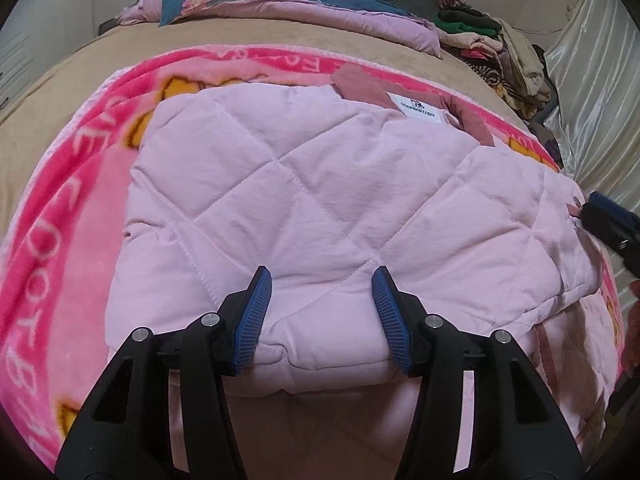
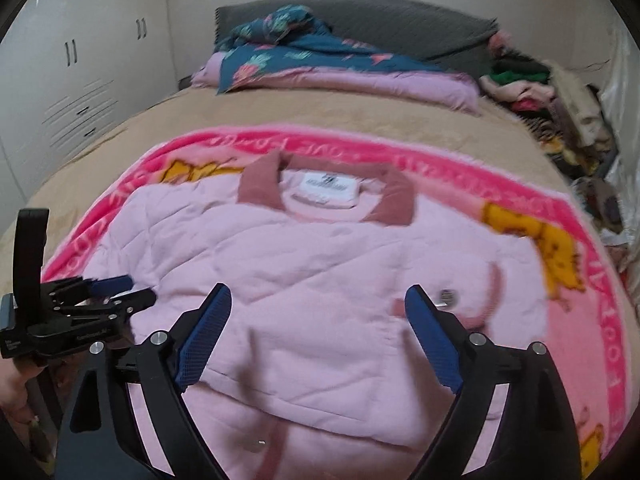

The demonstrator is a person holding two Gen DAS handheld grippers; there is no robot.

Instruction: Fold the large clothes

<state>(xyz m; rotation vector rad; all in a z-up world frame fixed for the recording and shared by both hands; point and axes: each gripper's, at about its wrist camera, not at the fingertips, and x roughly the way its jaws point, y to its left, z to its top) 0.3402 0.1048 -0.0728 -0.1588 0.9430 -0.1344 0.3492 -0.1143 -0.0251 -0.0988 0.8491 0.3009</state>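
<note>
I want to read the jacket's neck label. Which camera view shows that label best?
The left wrist view: the white label is sharp there, its dark print visible though too small to read. In the right wrist view the label sits centred inside the collar of the pink jacket, but motion blur smears it.

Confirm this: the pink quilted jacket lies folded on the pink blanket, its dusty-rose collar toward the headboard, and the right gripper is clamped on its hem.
Not quite. The right wrist view shows the right gripper open above the jacket, gripping nothing. The rest stands.
</note>
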